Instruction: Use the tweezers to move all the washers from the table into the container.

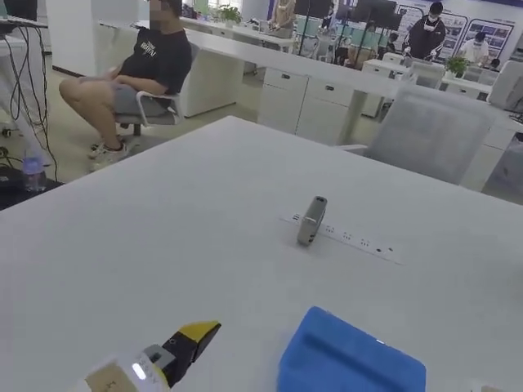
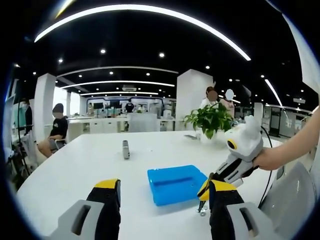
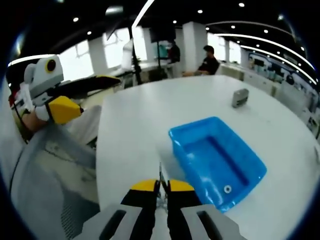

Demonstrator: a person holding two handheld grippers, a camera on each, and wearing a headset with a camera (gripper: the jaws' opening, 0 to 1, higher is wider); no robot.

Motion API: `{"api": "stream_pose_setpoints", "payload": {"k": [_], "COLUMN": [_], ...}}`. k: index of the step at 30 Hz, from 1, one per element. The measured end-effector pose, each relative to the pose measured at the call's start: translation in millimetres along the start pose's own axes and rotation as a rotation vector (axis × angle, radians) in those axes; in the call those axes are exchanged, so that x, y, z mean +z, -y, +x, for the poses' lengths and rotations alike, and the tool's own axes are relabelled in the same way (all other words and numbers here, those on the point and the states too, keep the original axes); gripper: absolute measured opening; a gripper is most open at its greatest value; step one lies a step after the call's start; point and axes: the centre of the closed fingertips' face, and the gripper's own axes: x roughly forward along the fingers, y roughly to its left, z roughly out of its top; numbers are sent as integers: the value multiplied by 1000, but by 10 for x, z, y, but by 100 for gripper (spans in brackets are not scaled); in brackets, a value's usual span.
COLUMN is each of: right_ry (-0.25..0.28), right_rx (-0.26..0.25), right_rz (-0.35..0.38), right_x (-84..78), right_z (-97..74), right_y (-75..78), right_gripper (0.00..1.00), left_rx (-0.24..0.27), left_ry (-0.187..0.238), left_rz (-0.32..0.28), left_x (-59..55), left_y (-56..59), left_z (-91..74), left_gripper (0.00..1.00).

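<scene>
A smooth, matt white table (image 1: pixel 163 245) is seen, and on it is set a shallow rectangular container (image 3: pixel 212 155) of glossy blue plastic with rounded corners. A single small ring-shaped washer (image 3: pixel 228 189), pale and metallic, is seen lying on the container's floor near one corner. The right gripper (image 3: pixel 160 186) is closed almost completely, its yellow-tipped black jaws pinched on the thin metal tweezers (image 3: pixel 160 172). Their slim shaft is seen rising from the narrow gap towards the container's near wall; the points are too fine to be made out, and whether anything is held in them cannot be told. The left gripper (image 2: pixel 164 185) is held wide open, nothing between its jaws, above the table on the near side of the container. In the head view the container is cut off by the lower edge. A small rounded grey device (image 1: pixel 311 220) is seen on the table beyond the container, beside a row of flush sockets (image 1: pixel 359 241)
</scene>
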Motion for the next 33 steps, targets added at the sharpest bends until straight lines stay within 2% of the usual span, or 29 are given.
{"api": "stream_pose_setpoints", "payload": {"k": [4, 7, 9, 13, 18, 21, 25, 33], "right_ry": [14, 15, 14, 72, 68, 57, 136, 187], "right_rx": [-8, -23, -56, -77, -71, -86, -84, -79], "right_rz": [2, -40, -44, 36, 38, 22, 71, 63], "right_x": [-13, -20, -26, -3, 0, 11, 197, 492], "right_z": [0, 2, -5, -3, -9, -33, -108, -238], "right_y": [-6, -40, -21, 22, 46, 80, 113, 172], "right_gripper": [3, 3, 2, 2, 2, 2, 2, 2], "left_rx": [-1, 1, 2, 3, -2, 0, 2, 3], "left_ry": [-17, -16, -9, -6, -6, -5, -3, 0], "left_rz": [9, 14, 10, 8, 8, 9, 6, 6], "left_x": [-30, -28, -15, -10, -11, -9, -6, 1], "left_y": [4, 0, -3, -7, 3, -2, -8, -11], "left_z": [8, 7, 4, 2, 0, -3, -6, -9], "left_gripper": [71, 71, 71, 71, 71, 70, 70, 70]}}
